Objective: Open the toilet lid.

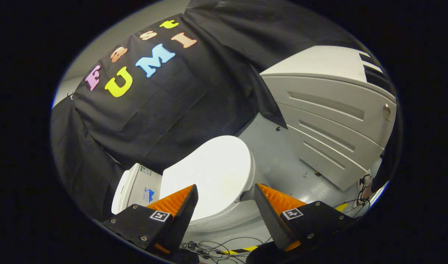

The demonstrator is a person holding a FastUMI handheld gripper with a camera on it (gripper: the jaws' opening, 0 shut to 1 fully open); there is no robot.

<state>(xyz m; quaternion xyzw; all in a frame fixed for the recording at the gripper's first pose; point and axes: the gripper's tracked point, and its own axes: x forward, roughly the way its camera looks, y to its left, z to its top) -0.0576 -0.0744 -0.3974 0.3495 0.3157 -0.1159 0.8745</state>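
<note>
In the gripper view the gripper (225,190) hangs above a white ceramic toilet (224,216), its two fingers spread wide apart with nothing held between them. The smooth white oval toilet lid (209,172) lies shut, flat over the bowl, and shows in the gap between the fingertips and just beyond them; whether either finger touches it cannot be told, though the lid's near part lies behind them. The white box-shaped cistern (137,187) stands at the lid's hinge end, just beside the left finger, with small printed stickers on its face. Because the lid is down, the inside of the bowl is hidden. The toilet stands on a grey smooth floor (279,157). Beyond the right finger, well apart from the toilet, sits a large pale grey plastic cabinet with long recessed grooves (330,124) and a small round metal knob near its far end. Thin black cables (216,247) lie tangled on the floor below the fingers, beside a strip of yellow and black tape (242,250)
</note>
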